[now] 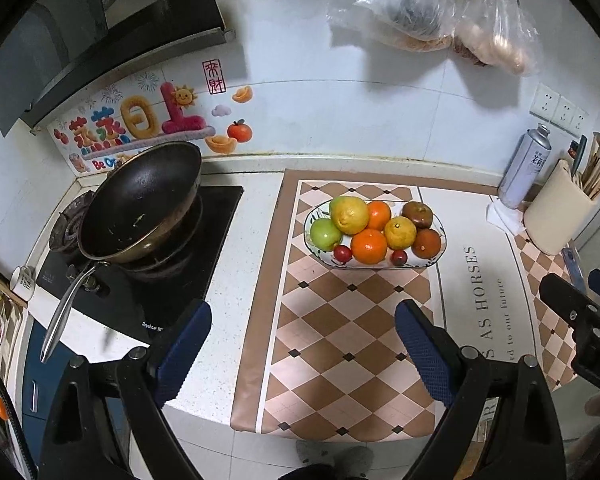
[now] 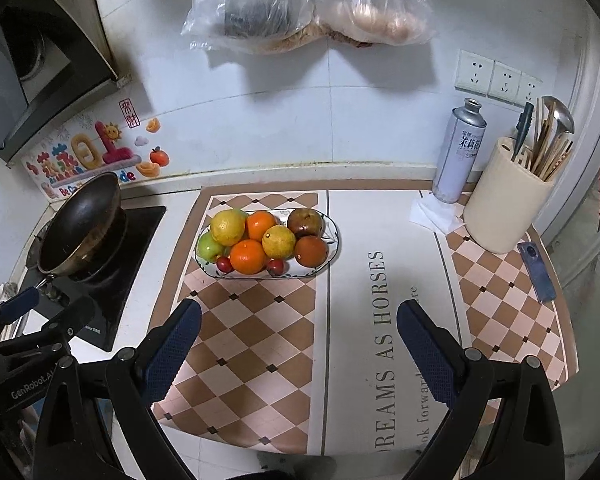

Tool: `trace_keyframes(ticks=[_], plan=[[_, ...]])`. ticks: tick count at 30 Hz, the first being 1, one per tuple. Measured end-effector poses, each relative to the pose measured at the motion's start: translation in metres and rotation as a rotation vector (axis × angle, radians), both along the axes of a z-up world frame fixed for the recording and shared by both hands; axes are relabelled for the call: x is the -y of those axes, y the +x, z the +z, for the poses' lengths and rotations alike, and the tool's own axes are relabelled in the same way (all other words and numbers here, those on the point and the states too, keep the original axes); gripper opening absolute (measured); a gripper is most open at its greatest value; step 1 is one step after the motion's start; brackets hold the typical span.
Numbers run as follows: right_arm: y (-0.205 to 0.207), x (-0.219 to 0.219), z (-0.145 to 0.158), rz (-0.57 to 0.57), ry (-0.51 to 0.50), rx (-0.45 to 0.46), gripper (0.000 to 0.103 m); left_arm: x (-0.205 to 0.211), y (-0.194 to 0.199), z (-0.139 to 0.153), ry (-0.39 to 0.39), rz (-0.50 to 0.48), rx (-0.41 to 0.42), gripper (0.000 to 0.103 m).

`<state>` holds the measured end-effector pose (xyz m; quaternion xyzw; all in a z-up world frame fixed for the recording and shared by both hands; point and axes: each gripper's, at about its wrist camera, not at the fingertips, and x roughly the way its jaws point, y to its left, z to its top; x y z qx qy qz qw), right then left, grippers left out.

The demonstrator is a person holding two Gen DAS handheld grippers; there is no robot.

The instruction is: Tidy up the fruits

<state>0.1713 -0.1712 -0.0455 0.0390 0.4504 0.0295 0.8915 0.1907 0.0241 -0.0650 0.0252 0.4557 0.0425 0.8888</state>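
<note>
An oval patterned plate [image 1: 374,265] [image 2: 333,236] stands on the checkered mat, piled with fruit. It holds a big yellow lemon [image 1: 349,215], a green apple [image 1: 325,234], an orange [image 1: 369,246] [image 2: 248,256], a yellow citrus [image 2: 279,241], two dark brownish fruits [image 2: 306,222] and small red ones [image 2: 224,264]. My left gripper [image 1: 304,312] hangs open above the mat, short of the plate, with nothing between its fingers. My right gripper [image 2: 300,312] is open too, nearer than the plate and a little to its right. Each gripper shows at the edge of the other's view.
A black wok [image 1: 140,200] sits on the gas stove at the left. A spray can [image 2: 462,152], a cream utensil holder [image 2: 508,208] and a flat blue object [image 2: 538,272] stand at the right. Plastic bags [image 2: 300,4] hang on the wall. The counter edge is close below.
</note>
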Motion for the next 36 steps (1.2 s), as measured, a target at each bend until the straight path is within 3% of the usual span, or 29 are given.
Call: trace_keyframes(ticks=[10, 13, 36], plan=[[0.006, -0.003, 0.0, 0.003, -0.004, 0.012, 0.101, -0.006, 0.007, -0.004, 0.0, 0.016, 0.005, 0.094], [0.004, -0.004, 0.001, 0.005, -0.007, 0.017, 0.102, -0.006, 0.007, -0.003, 0.0, 0.01, 0.014, 0.103], [-0.004, -0.001, 0.013, 0.002, -0.008, 0.038, 0.102, -0.002, 0.004, 0.01, 0.006, 0.007, 0.05, 0.103]])
